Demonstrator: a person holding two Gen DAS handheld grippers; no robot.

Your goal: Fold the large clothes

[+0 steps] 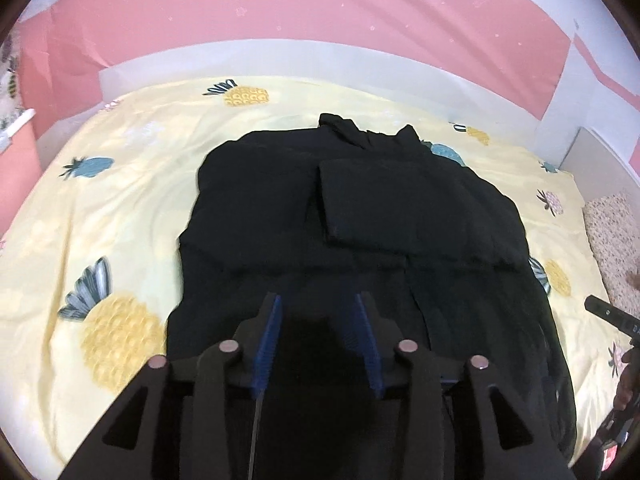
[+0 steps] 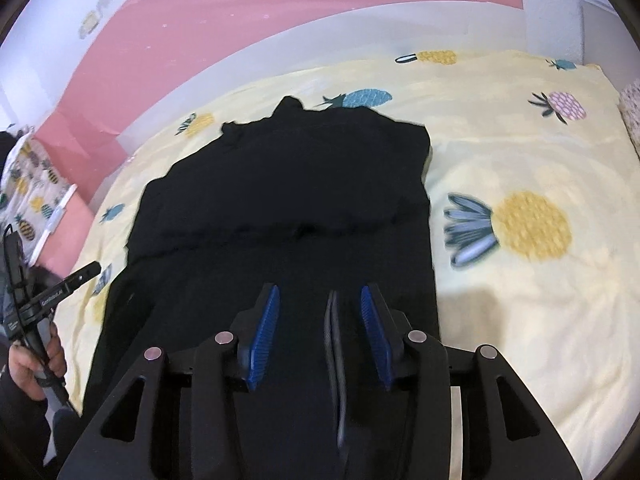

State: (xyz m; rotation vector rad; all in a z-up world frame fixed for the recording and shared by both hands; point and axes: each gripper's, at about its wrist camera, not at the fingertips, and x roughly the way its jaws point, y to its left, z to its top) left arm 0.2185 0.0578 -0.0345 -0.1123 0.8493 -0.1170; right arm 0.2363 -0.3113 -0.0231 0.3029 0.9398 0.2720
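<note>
Large black fabric garment (image 1: pixel 360 216) is lying partly folded on the yellow pineapple-print bedsheet (image 1: pixel 120 208). Left gripper (image 1: pixel 318 308) and right gripper (image 2: pixel 319 300) are hovering with jaws parted, gripping nothing. The cloth, judged soft and limp, is best pinched at near-edge corners.

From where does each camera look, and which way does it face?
Left wrist: sits on the left gripper, faces down across the black garment on the bed sheet; jaws open; right gripper tip at right edge.
Right wrist: sits on the right gripper, same direction; jaws open; the left hand shows.
Both share garment, sheet, pink wall.
</note>
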